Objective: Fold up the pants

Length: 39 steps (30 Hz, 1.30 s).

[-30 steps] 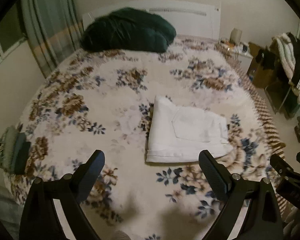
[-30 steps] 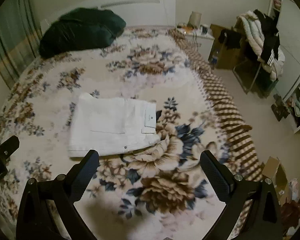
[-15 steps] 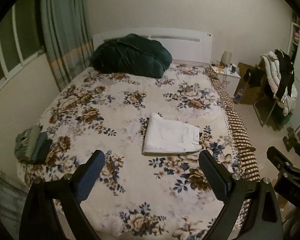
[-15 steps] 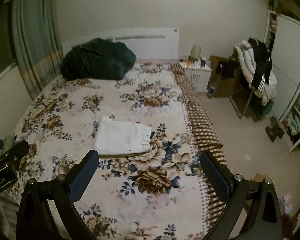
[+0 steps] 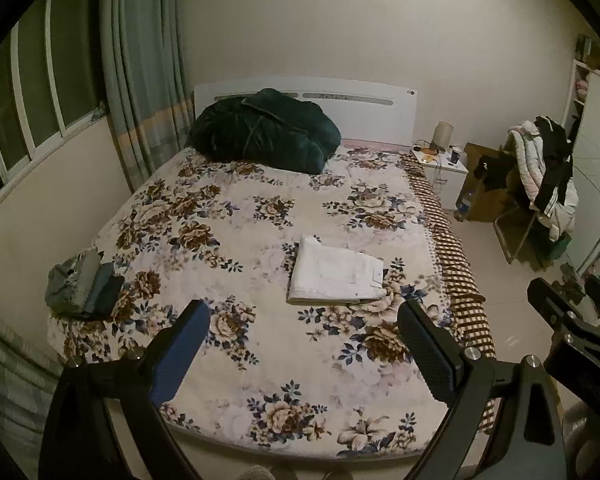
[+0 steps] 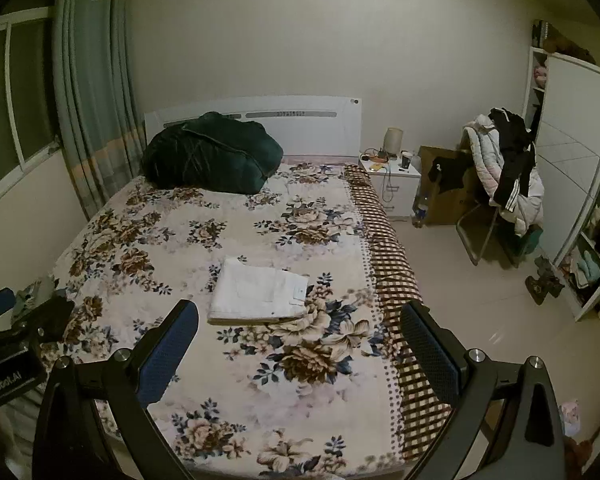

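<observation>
Pants (image 5: 336, 276) are folded into a flat white rectangle on the bed (image 5: 240, 216), right of centre. Left tongs (image 5: 300, 344) and right tongs (image 6: 300, 344) are held spread, empty, well apart from the pants.

White pants (image 5: 336, 276), floral bedspread (image 5: 236, 236)

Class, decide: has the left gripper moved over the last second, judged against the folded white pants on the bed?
Yes. The left gripper has pulled back from the folded white pants, which now look much smaller and farther away.
</observation>
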Tool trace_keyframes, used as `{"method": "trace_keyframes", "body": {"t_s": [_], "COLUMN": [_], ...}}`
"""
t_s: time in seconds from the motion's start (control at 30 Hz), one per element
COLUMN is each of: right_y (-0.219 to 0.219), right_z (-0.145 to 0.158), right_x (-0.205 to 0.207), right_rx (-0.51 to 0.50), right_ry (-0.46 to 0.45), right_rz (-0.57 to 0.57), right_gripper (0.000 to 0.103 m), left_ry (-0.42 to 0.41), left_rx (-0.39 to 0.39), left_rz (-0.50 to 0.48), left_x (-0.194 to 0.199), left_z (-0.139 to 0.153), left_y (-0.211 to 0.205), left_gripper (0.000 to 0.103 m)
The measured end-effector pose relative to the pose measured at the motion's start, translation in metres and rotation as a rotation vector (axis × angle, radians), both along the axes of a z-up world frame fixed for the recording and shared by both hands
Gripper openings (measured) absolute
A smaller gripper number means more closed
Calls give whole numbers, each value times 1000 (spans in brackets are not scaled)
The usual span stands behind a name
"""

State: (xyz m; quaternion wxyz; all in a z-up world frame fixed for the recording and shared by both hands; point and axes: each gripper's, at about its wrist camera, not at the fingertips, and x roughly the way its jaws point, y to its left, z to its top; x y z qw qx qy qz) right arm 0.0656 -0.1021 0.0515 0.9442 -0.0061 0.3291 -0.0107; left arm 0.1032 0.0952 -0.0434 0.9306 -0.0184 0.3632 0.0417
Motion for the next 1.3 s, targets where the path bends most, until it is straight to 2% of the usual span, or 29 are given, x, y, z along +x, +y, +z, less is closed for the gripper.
{"method": "trace_keyframes", "body": {"t_s": [0.07, 0.13, 0.3, 0.63, 1.3], "right_y": [4, 7, 11, 4, 12], "right_z": [7, 14, 22, 9, -10], "right_x": [-9, -17, -27, 8, 22], "right_rx": [-7, -11, -18, -2, -18], "right_ry": [-7, -17, -18, 28, 53], "right_rz": [0, 3, -6, -28, -5], "right_gripper": [103, 103, 103, 103, 103], "left_ry": [-5, -15, -16, 22, 24], "left_rx": [-2, -4, 8, 14, 22], "left_rz": [-8, -10, -18, -14, 11], "left_x": [-7, -13, -19, -5, 0], "left_z": [2, 4, 8, 2, -1], "left_y": [2, 3, 2, 2, 10], "left_gripper": [96, 103, 103, 103, 103]}}
